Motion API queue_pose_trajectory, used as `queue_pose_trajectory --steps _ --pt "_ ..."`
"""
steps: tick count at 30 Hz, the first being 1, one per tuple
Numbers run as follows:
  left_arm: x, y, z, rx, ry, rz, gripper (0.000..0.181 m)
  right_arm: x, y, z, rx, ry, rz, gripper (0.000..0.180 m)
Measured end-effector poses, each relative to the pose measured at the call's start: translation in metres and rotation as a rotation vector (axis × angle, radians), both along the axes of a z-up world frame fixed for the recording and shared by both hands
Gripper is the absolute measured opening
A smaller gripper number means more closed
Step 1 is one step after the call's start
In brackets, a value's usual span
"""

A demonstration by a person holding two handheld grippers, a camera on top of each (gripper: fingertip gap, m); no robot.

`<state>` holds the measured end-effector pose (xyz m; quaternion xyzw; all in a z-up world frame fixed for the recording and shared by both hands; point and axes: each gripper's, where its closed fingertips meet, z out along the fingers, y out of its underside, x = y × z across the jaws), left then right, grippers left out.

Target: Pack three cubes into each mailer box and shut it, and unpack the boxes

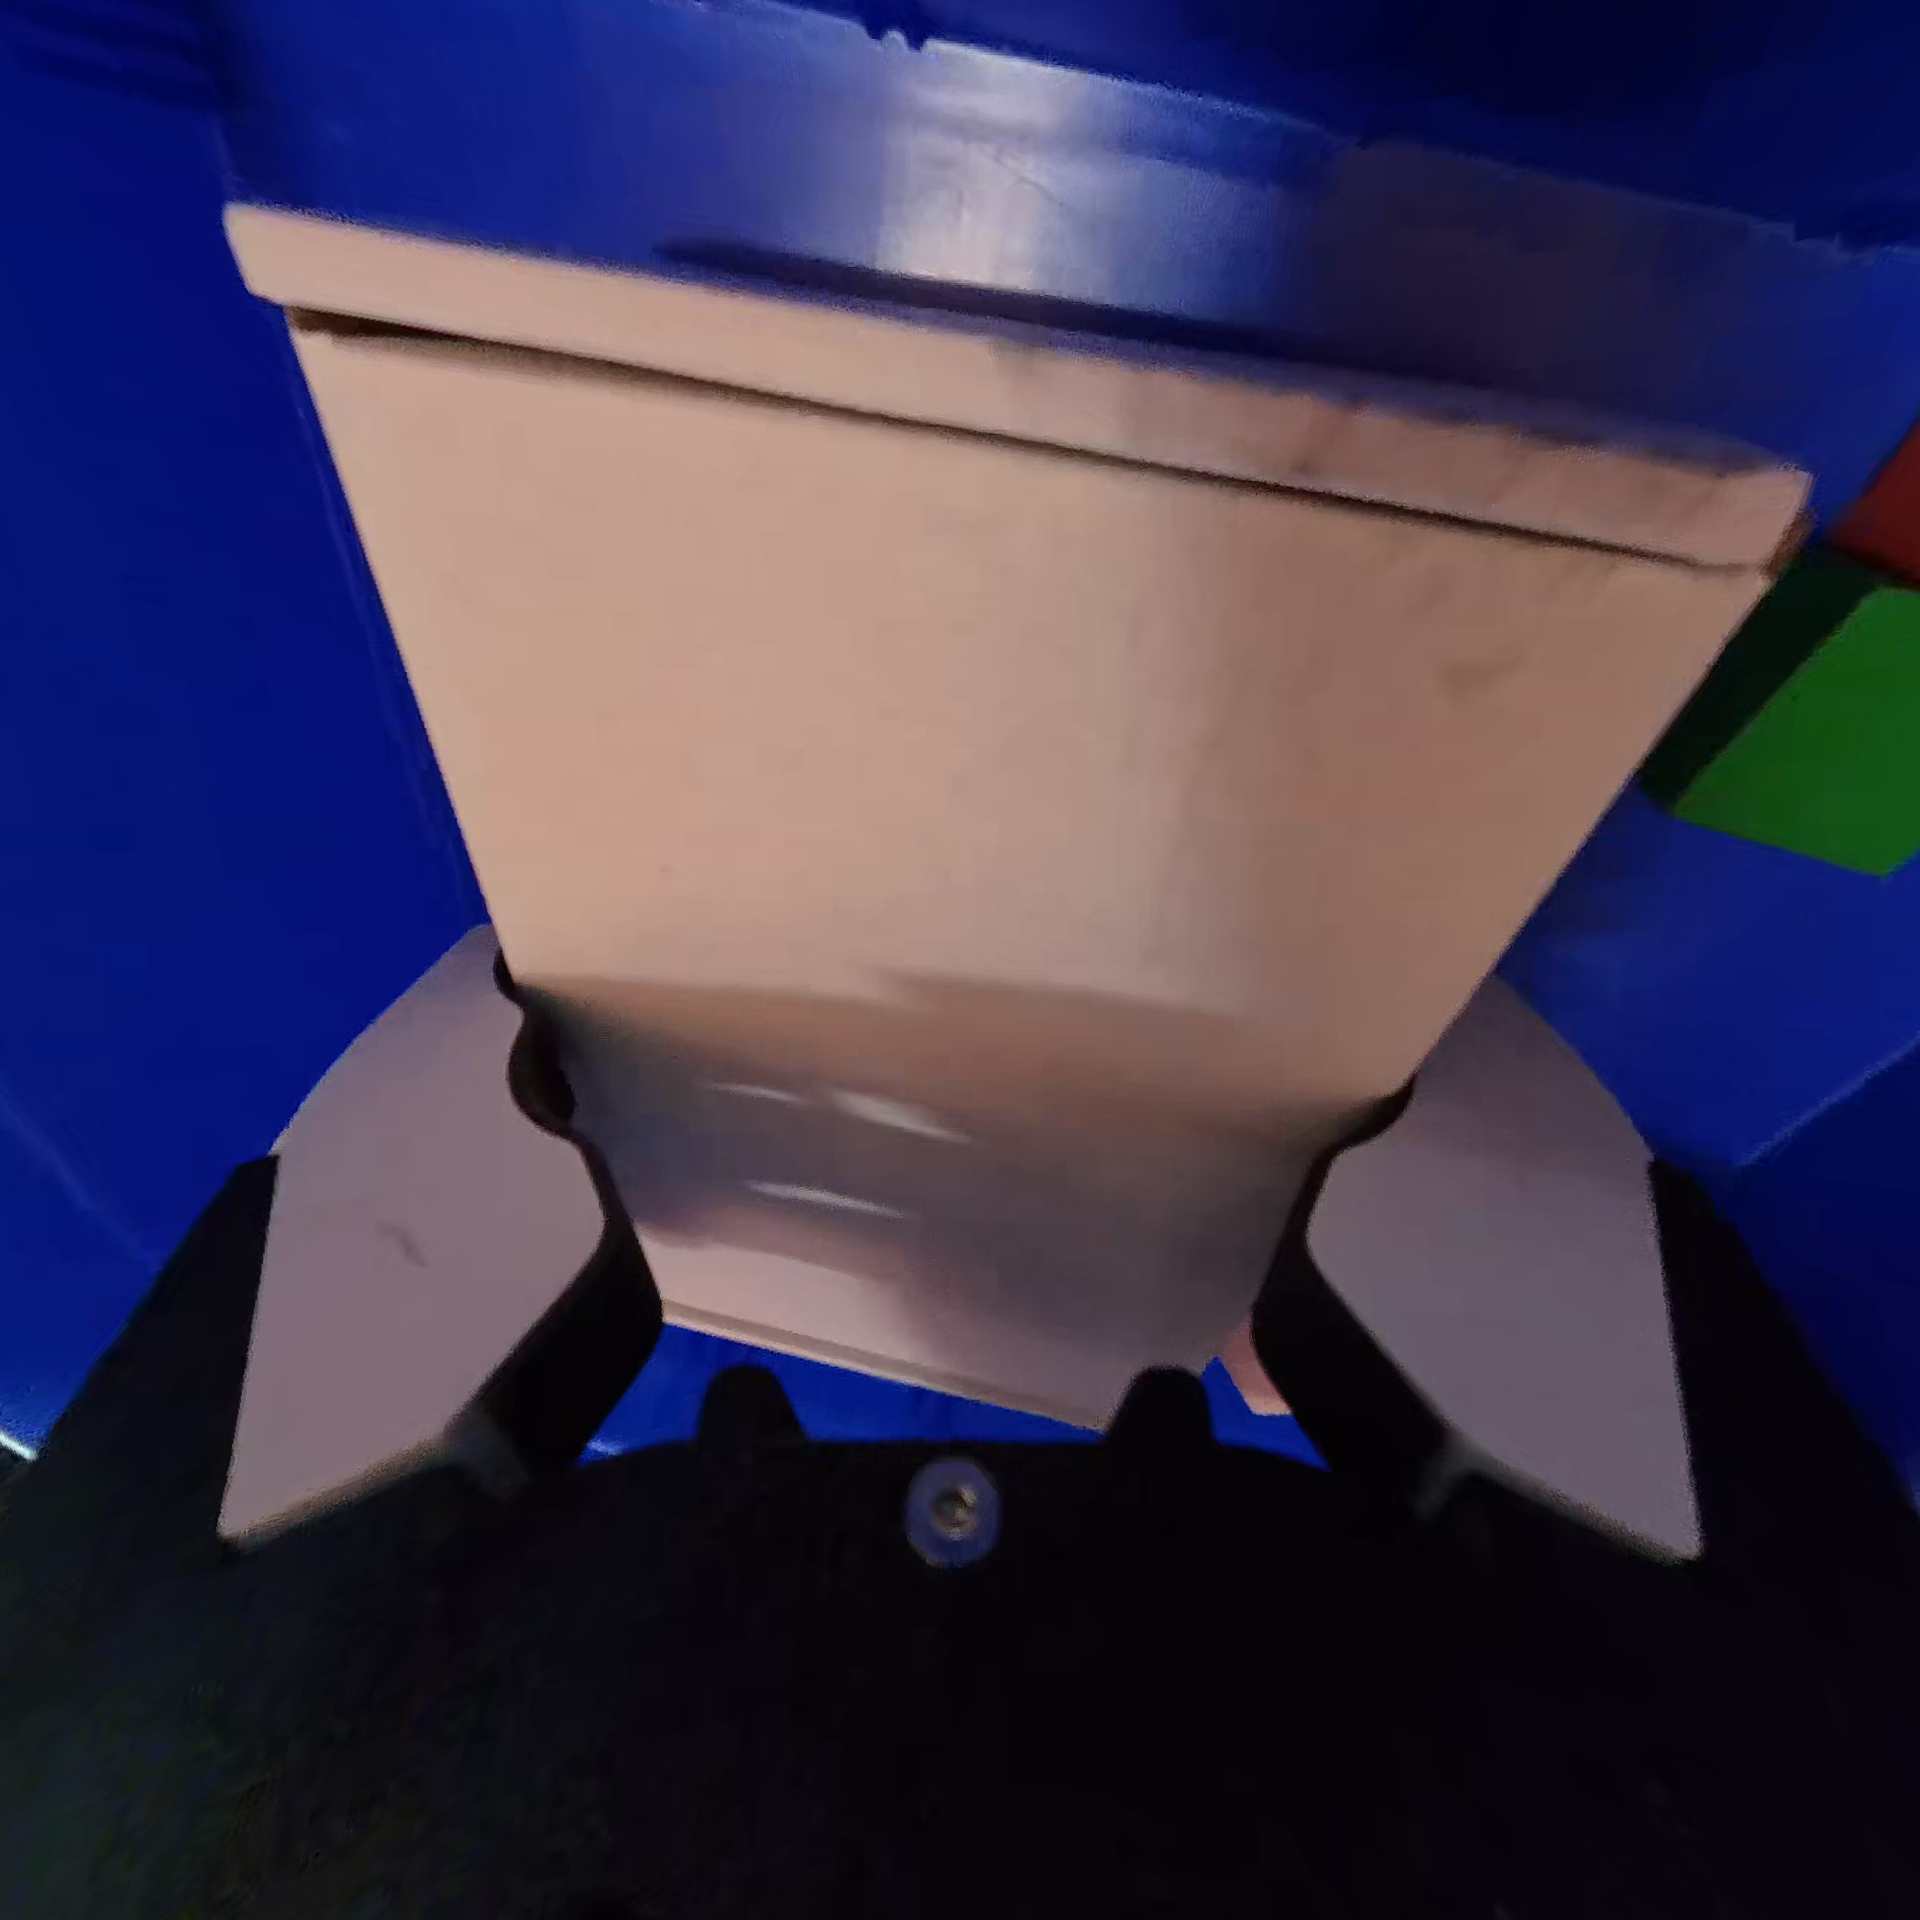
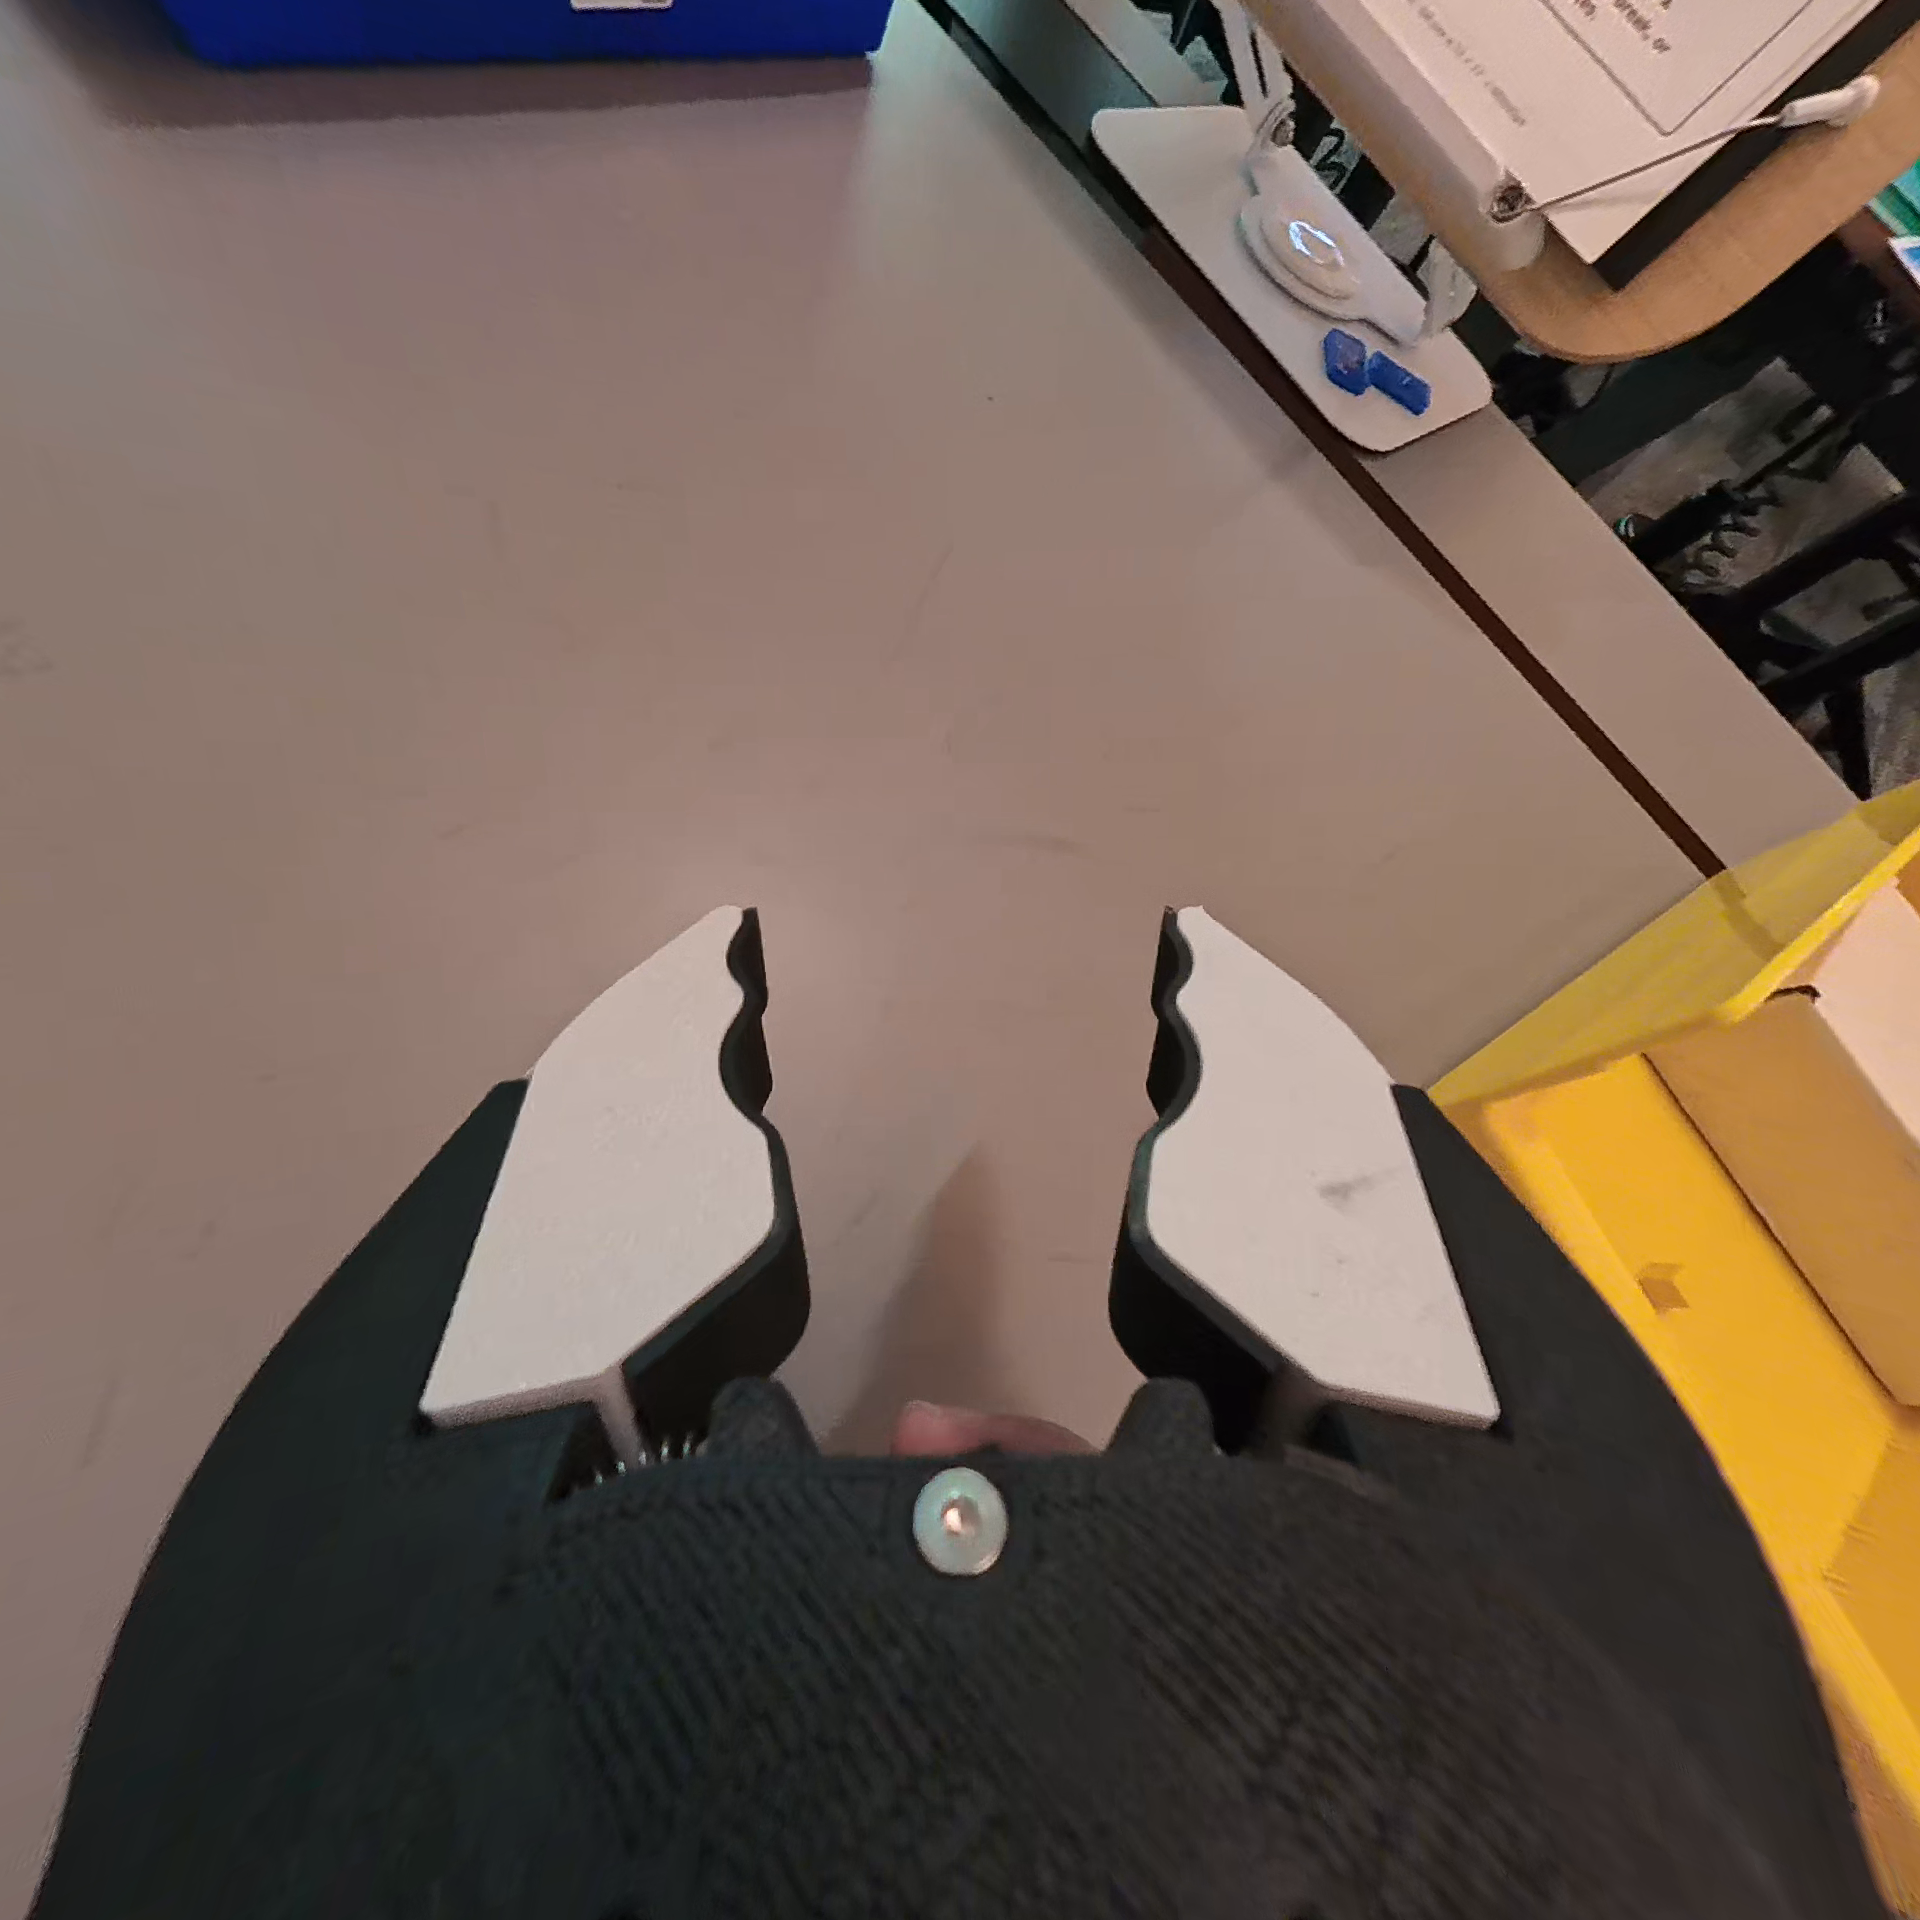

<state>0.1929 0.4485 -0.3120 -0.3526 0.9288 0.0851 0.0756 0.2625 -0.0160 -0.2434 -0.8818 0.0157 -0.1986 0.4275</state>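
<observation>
My left gripper (image 1: 956,1049) has its fingers (image 1: 416,1247) pressed against both sides of a closed tan mailer box (image 1: 935,675), which fills most of the left wrist view; the fingers are spread about as wide as the box's narrow end and clamp it there. The lid edge of the box lies flat along the body with only a thin seam showing. The picture is blurred, so finer marks on the cardboard are hard to make out. Around and behind the box is a blue bin (image 1: 156,623), and the box sits within its walls, though I cannot tell whether it rests on the bin's floor. At the right edge, beside the box, a green cube (image 1: 1808,758) shows, with a red cube (image 1: 1881,509) just above it in the view. My right gripper (image 2: 961,914) hangs over the bare grey tabletop (image 2: 520,520) with its fingers (image 2: 623,1164) well apart and nothing between them. To its right stands a yellow bin (image 2: 1621,1299) holding another tan mailer box (image 2: 1808,1174). A blue bin's edge (image 2: 520,31) shows at the far side of the tabletop, and a white stand (image 2: 1299,281) with small blue pieces sits near the tabletop's right edge.
</observation>
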Motion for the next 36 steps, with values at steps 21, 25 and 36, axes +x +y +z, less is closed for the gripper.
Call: queue_pose_trajectory --steps 21,25,36 --pt "-0.013 -0.197 0.165 -0.002 -0.153 0.019 0.145 -0.019 0.020 0.036 0.226 -0.033 0.142 0.069" --pt "-0.023 -0.288 0.103 -0.016 -0.065 -0.027 0.145 -0.017 0.010 0.045 0.305 0.028 0.149 0.068" --pt "-0.014 -0.435 0.014 -0.091 -0.101 -0.026 0.140 -0.026 -0.027 0.027 0.317 0.519 0.131 0.043"
